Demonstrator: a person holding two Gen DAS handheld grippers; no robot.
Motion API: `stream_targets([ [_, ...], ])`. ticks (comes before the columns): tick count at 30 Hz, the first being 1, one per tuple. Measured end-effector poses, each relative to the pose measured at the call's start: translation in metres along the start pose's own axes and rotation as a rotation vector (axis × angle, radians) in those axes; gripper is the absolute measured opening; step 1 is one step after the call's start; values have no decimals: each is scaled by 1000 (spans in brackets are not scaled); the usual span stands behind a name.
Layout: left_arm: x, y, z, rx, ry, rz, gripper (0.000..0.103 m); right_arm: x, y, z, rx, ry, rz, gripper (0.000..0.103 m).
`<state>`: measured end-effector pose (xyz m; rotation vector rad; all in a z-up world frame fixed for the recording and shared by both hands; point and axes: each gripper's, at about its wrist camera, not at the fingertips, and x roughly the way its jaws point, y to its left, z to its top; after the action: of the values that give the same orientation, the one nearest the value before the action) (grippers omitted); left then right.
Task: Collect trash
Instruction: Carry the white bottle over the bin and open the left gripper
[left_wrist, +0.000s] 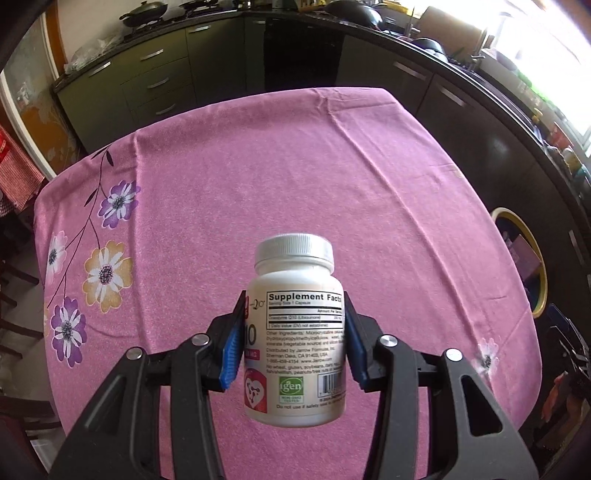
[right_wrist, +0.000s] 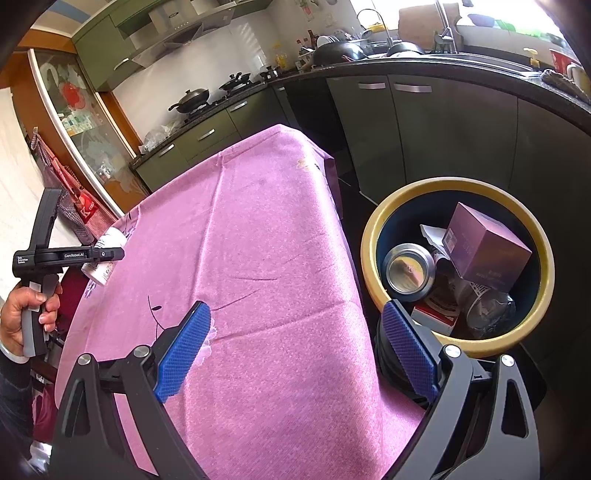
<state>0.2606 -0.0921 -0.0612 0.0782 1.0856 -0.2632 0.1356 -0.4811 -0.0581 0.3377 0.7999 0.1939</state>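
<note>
A white supplement bottle (left_wrist: 295, 328) with a white ribbed cap hangs above the pink tablecloth (left_wrist: 258, 184), and my left gripper (left_wrist: 293, 341) is shut on its label sides with both blue pads. In the right wrist view the same bottle (right_wrist: 103, 258) shows small at the far left, under the left gripper's black body, which a hand (right_wrist: 26, 317) holds. My right gripper (right_wrist: 295, 350) stands open with nothing between its fingers, over the table's right edge. The yellow-rimmed bin (right_wrist: 369, 258) beside the table holds a purple box (right_wrist: 484, 247), a can (right_wrist: 408, 269) and other trash.
The bin's rim (left_wrist: 532, 240) also shows at the right edge in the left wrist view. Dark green kitchen cabinets (right_wrist: 424, 147) and a counter with pans run behind the table. A red checked cloth (left_wrist: 14, 170) hangs at the left.
</note>
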Motion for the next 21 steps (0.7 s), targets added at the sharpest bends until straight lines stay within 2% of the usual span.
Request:
stream_targets([
  [5, -14, -50, 2, 94, -26, -72, 45, -16, -5, -4, -1, -16, -16, 93],
  [12, -23, -155, 13, 265, -55, -233, 45, -61, -31, -18, 33, -54, -71, 93],
  [17, -6, -238, 25, 382, -37, -332, 45, -91, -63, -26, 102, -91, -115, 93],
  [21, 21, -293, 35, 432, 8, -382, 45, -103, -84, -33, 150, -102, -139, 93],
])
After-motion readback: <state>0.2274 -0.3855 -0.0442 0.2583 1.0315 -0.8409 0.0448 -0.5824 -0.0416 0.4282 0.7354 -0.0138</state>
